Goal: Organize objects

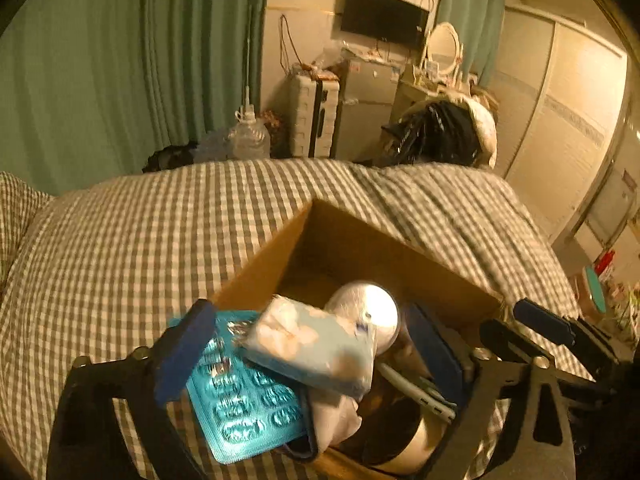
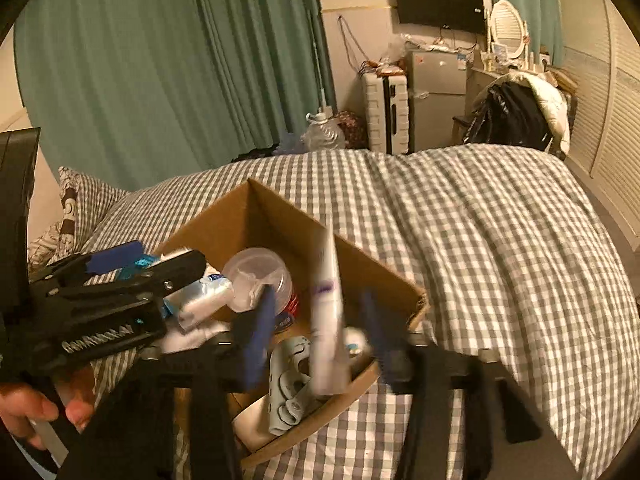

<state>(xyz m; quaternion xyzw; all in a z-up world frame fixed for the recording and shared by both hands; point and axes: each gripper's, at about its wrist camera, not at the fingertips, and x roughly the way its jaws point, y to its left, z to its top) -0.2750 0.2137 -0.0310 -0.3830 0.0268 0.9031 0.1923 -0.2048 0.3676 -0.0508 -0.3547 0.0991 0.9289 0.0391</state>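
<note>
An open cardboard box [image 1: 360,224] [image 2: 296,220] sits on the checked bed cover. My left gripper [image 1: 308,312] is open over its near left corner. A light blue tissue pack [image 1: 312,344] lies loose between the pads and touches neither one. It rests on a teal blister sheet [image 1: 240,396] beside a shiny round lid [image 1: 372,308]. My right gripper [image 2: 320,300] is open above the box. A blurred white tube [image 2: 330,320] stands between its blue pads with a gap on each side. Each gripper also shows in the other's view, the right gripper [image 1: 520,328] and the left gripper [image 2: 152,264].
The box also holds a clear cup [image 2: 260,276], a grey perforated piece [image 2: 292,380] and a pen [image 1: 416,392]. A hand [image 2: 28,412] grips the left handle. The bed [image 2: 500,260] spreads right and behind. Beyond it stand a suitcase [image 2: 386,112], a fridge [image 2: 436,100] and a water jug [image 1: 248,136].
</note>
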